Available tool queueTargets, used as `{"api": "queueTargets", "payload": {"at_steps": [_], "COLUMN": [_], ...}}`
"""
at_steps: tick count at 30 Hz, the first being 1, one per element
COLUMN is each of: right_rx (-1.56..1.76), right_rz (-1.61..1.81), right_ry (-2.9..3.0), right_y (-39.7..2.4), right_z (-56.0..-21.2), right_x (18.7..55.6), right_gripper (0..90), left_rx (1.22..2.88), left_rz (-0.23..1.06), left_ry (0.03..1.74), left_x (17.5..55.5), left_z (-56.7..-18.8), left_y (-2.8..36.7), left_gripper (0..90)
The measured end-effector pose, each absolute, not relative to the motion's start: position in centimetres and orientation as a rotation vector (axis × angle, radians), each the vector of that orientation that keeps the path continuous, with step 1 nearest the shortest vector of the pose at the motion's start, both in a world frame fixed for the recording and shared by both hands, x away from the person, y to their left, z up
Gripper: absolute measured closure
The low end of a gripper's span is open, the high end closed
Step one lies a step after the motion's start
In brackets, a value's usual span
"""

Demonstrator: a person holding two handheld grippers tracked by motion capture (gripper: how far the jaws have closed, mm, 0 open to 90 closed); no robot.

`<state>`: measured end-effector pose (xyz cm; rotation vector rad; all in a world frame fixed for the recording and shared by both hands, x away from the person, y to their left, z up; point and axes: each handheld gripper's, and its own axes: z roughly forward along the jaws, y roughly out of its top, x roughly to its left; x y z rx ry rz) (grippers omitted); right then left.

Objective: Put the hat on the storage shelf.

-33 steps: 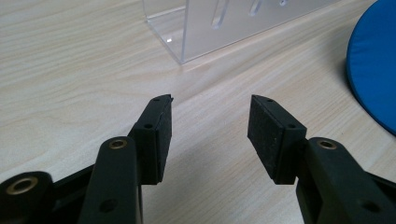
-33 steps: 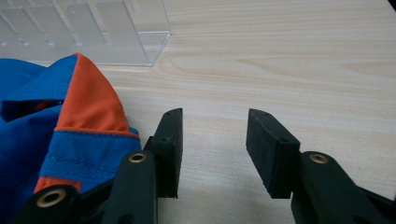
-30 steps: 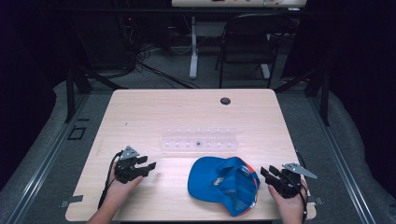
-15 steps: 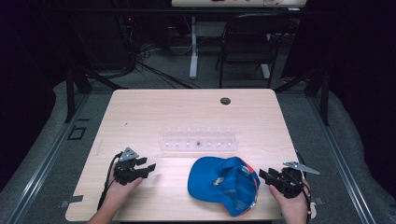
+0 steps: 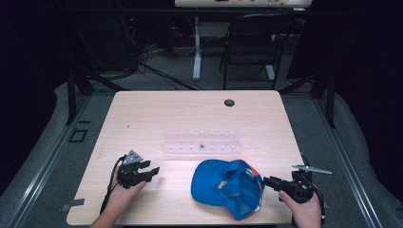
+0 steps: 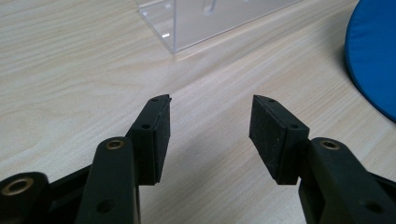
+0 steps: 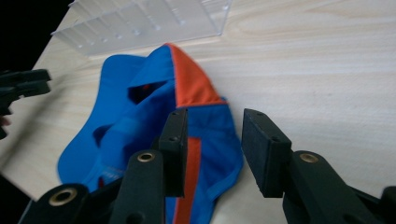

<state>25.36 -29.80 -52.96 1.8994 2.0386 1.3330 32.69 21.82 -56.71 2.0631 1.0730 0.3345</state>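
Since a second ago the right gripper [image 5: 272, 182] has lifted a little at the table's [image 5: 142, 118] front right corner, and its jaws have just been closing in, though they are not yet clamped on anything: in the right gripper view the rim of the cap [image 7: 154, 135] lies between and under the two pads, with a gap on each side. This blue and orange cap [image 5: 228, 186] lies upside down near the front edge, right of the middle, its brim toward the left. Behind it, mid-table, stands a clear plastic rack [image 5: 202, 142], apart from the cap. At the front left, the left gripper [image 5: 151, 172] rests on the wood with its jaws spread and empty. By my reading the grasp is only beginning; the cap has not left the table, and picking it up is all to come.
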Motion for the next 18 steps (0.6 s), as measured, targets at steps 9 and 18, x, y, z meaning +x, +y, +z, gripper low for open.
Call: {"api": "queueTargets", "payload": {"at_steps": [9,18], "right_rx": [1.925,1.953], "right_rz": [1.315,1.329], "right_ry": [2.166,2.229], "right_y": [-29.4,-28.8], "right_z": [-53.3,-55.0], "right_x": [24.5,24.3], "right_gripper": [60.3,60.3], "left_rx": [2.079,2.08], "left_rz": [0.346,0.345], "left_ry": [1.06,1.064], "left_x": [32.4,32.5], "left_z": [-56.7,-56.8], "left_y": [21.4,21.4], "left_gripper": [48.7,48.6]}}
